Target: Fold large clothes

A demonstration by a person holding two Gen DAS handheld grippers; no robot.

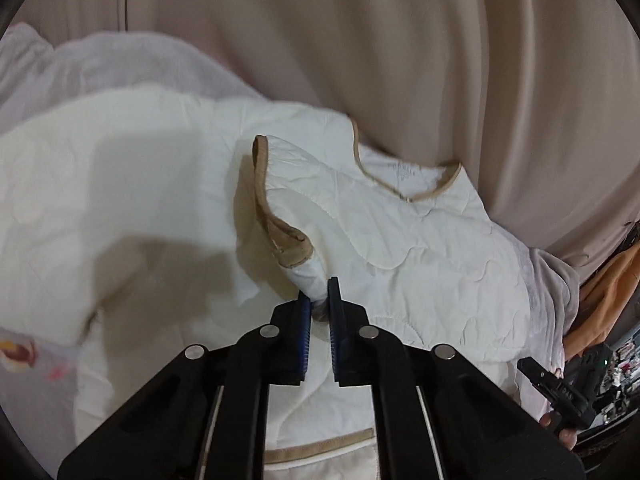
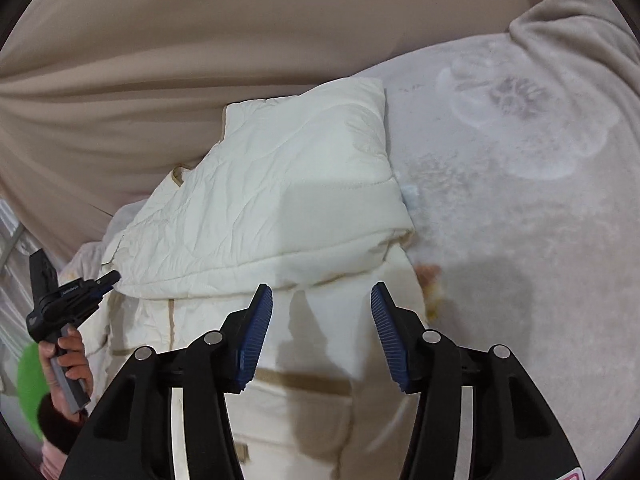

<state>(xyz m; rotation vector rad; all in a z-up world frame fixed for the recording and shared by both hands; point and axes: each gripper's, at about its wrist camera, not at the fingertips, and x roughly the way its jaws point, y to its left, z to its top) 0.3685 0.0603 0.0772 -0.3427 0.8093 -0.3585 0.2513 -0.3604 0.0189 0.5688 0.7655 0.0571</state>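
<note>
Left tool (image 1: pixel 320 300) clamps jacket (image 1: pixel 420 240) cuff; right tool (image 2: pixel 322 312) spread, empty, above jacket. Sleeves folded across; body fold remains.

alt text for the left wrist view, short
The left gripper is shut on a fold of a cream quilted jacket with tan trim, spread on a pale blanket. Beige curtain hangs behind.
</note>
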